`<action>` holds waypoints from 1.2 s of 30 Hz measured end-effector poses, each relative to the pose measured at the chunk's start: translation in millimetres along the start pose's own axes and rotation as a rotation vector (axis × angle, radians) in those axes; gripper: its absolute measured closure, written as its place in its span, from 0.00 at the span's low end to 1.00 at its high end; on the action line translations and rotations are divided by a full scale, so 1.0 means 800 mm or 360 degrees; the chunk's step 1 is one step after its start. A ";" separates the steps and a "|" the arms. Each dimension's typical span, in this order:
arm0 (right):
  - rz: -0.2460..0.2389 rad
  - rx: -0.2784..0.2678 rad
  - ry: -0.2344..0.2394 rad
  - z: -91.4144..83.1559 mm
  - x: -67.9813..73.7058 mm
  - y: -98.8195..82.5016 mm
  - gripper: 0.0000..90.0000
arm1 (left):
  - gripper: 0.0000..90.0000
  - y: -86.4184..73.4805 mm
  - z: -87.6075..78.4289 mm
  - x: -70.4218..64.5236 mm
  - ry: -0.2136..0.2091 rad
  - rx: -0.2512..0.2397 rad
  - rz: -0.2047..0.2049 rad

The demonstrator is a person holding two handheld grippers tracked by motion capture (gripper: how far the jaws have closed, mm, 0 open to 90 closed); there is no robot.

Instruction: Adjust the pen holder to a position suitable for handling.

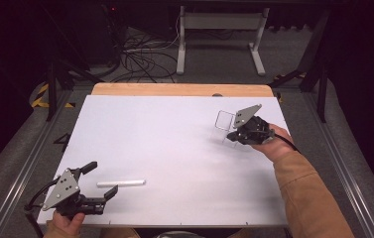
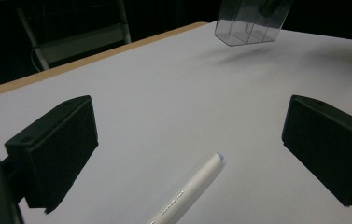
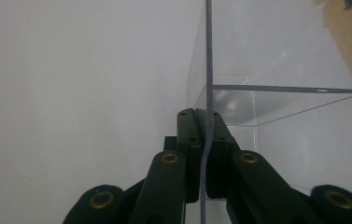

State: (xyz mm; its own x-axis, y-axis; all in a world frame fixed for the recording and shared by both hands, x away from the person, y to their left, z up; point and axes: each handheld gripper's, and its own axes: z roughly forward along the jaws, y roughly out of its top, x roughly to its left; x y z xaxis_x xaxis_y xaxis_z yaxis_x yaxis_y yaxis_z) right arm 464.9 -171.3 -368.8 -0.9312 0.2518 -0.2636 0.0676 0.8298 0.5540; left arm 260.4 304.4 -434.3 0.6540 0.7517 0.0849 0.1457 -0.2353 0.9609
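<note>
We note the right gripper (image 1: 233, 135) at the far right of the white table (image 1: 174, 148), its jaws pressed together on one thin wall of a clear plastic box (image 1: 225, 120). In the right gripper view the wall edge runs straight up between the two pads (image 3: 190, 140), which meet it on either side with no gap left; the pinch is at the rim only, and the rest of the box (image 3: 276, 100) extends beyond and to the right of the jaws. In the left gripper view the box (image 2: 250, 23) appears clear of the table with a shadow beneath it, so we judge it lifted, though we cannot confirm the clearance from the high view.

The left gripper (image 1: 100, 181) rests at the near left corner, jaws spread wide and touching nothing. A white marker (image 1: 121, 183) lies flat on the table directly ahead of it, just beyond the jaw tips in the high view. In the left gripper view the marker (image 2: 190, 189) lies midway between the two jaws, its long axis running roughly along the gripper's line of sight, not across the gap.

The left gripper is plainly the nearer hand to the marker; the right gripper and box stand well apart from it, diagonally across the table. We judge the coming move to turn on this: the open jaws need only advance over the marker and close across its barrel.
</note>
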 end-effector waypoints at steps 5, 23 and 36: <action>-0.0036 -0.0024 0.0069 0.004 0.017 0.026 0.96 | 0.05 0.000 -0.001 0.000 0.0022 -0.0017 0.0004; -0.0253 0.0009 0.0316 0.064 0.083 0.112 0.96 | 0.07 0.001 0.001 -0.007 0.0014 -0.0018 0.0079; -0.0334 0.0033 0.0386 0.099 0.104 0.135 0.96 | 0.07 -0.001 0.002 -0.004 -0.0006 -0.0014 0.0044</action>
State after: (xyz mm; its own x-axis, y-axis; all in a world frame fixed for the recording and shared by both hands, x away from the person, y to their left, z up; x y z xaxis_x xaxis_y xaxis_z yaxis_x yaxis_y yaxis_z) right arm 423.2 -21.6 -393.4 -0.9836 -0.0499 -0.1733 -0.1301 0.8615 0.4907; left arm 259.3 301.1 -435.8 0.6603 0.7429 0.1104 0.1212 -0.2505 0.9605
